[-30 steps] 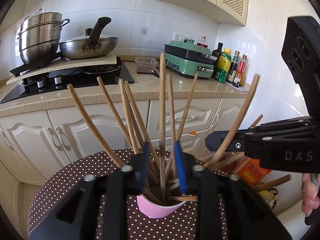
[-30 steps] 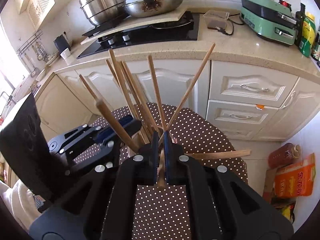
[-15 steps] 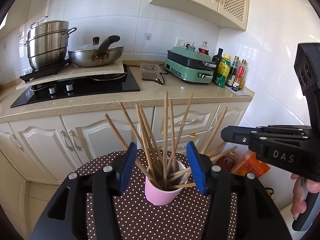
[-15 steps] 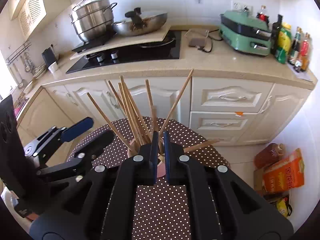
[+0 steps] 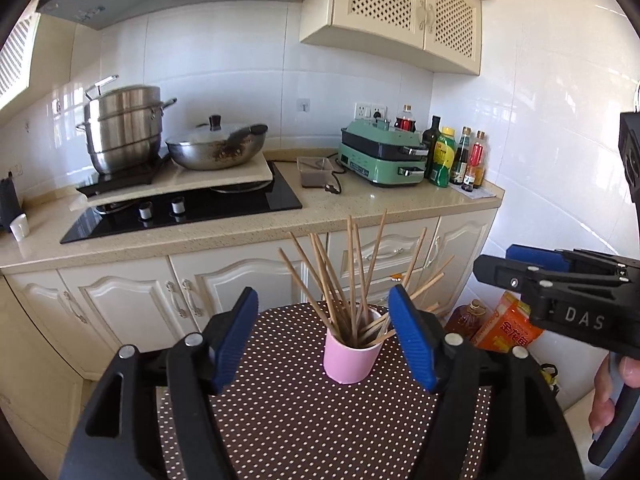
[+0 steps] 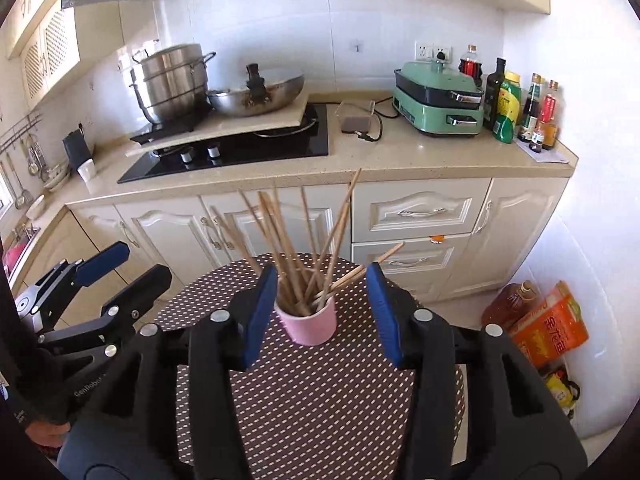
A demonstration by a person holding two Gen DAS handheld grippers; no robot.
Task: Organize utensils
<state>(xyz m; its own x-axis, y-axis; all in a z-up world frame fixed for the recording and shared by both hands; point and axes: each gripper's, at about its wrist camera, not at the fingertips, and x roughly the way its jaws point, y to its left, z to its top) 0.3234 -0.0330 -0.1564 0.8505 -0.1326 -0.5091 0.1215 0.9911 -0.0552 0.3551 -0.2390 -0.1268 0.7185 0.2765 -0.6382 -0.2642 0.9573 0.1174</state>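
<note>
From the left wrist, the left gripper (image 5: pixel 324 336) has its blue pads spread wide and empty; its jaws have just been opening. Beyond them a pink cup (image 5: pixel 351 358) stands upright on a brown polka-dot table (image 5: pixel 288 412), holding a fanned bunch of wooden chopsticks (image 5: pixel 352 280). The right gripper (image 5: pixel 516 264) reaches in from the right, above and clear of the table, with a hand (image 5: pixel 608 396) on its grip. Far behind, a counter (image 5: pixel 360 208) bears a steel pot (image 5: pixel 124 128) and a wok (image 5: pixel 216 148).

From the right wrist, the right gripper (image 6: pixel 322 312) is parted with nothing between its pads, having just been opening. The cup (image 6: pixel 310 322) with chopsticks (image 6: pixel 296 248) stands beyond its pads. The left gripper (image 6: pixel 124 264) hangs at the near left, spread apart.
</note>
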